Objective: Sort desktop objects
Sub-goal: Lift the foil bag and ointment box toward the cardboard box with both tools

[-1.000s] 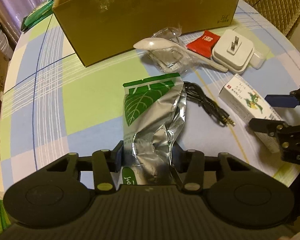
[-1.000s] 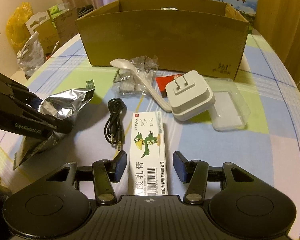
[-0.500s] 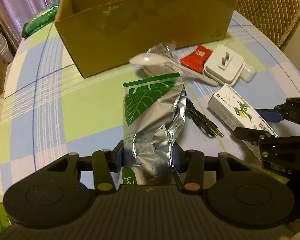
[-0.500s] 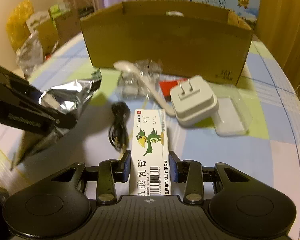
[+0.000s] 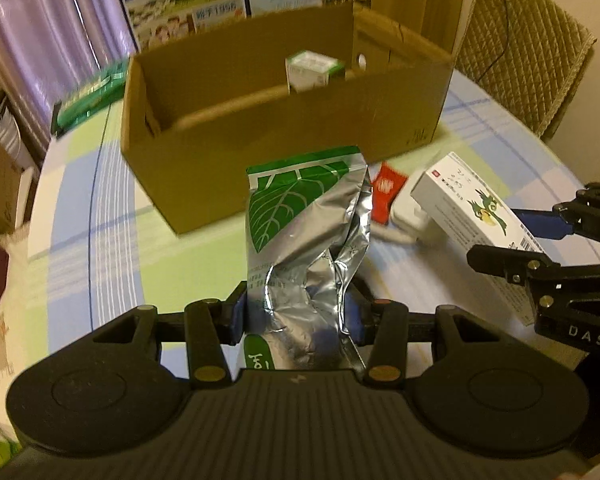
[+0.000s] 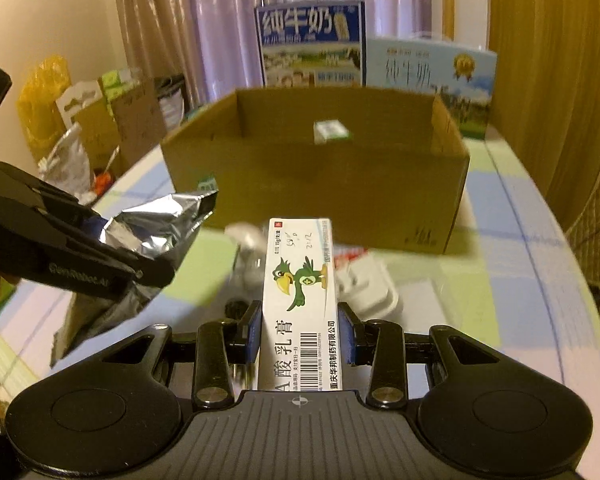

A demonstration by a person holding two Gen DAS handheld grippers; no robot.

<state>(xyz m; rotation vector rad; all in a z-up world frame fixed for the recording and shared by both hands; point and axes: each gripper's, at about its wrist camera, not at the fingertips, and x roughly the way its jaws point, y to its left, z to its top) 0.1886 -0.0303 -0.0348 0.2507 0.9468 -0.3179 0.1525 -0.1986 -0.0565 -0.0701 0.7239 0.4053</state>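
Two clamped items: foil pouch (image 5: pixel 306 240) in left hand-held gripper (image 5: pixel 298 316), white carton (image 6: pixel 300 304) in right hand-held gripper (image 6: pixel 300 336).

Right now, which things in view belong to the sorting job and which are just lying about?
In the job:
foil pouch in left gripper
ointment box in right gripper
cardboard box

Lying about:
milk cartons
chair
curtains

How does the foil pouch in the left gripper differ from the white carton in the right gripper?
The foil pouch is silver, crumpled and soft; the white carton is a rigid, crisp-edged box. The pouch bears a green leaf, the carton a green bird and barcode. Both are clamped and lifted, facing the cardboard box.
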